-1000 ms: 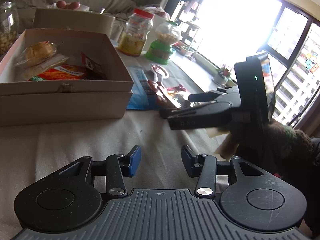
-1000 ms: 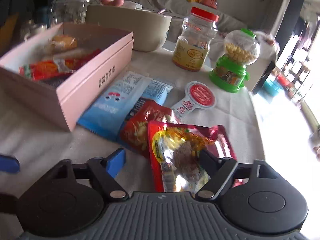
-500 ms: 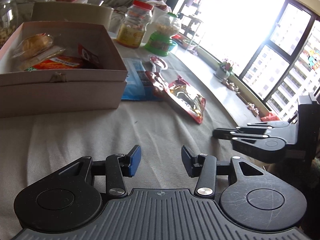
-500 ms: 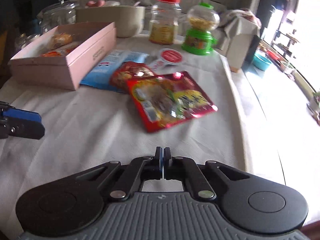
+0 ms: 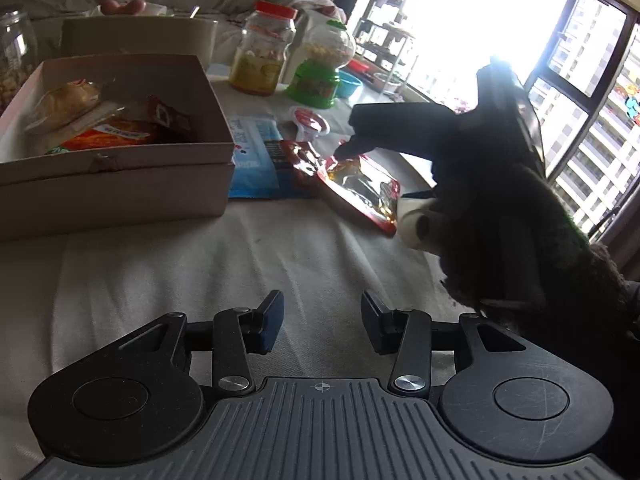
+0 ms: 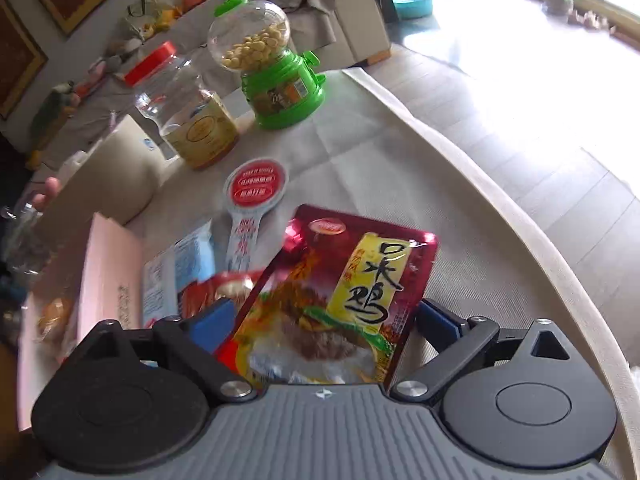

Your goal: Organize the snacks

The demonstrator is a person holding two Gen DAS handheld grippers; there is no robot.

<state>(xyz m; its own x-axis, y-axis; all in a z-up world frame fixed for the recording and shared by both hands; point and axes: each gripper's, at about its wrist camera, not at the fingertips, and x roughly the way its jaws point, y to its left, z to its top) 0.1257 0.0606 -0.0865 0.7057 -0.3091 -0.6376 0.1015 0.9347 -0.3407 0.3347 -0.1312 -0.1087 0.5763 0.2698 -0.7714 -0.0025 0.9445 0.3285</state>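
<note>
Right hand-held gripper (image 6: 322, 322) opening, straddling glossy red foil snack pouch (image 6: 344, 292) right of pink cardboard box (image 5: 116, 160); long axis pointing away. Left hand-held gripper (image 5: 322, 320) farther, closing on nothing.

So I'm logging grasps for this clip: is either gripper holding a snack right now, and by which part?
Nothing is held. The right gripper straddles the near end of the red snack pouch, jaws opening, pads clear of it. The left gripper has only tablecloth between its closing jaws.
</note>
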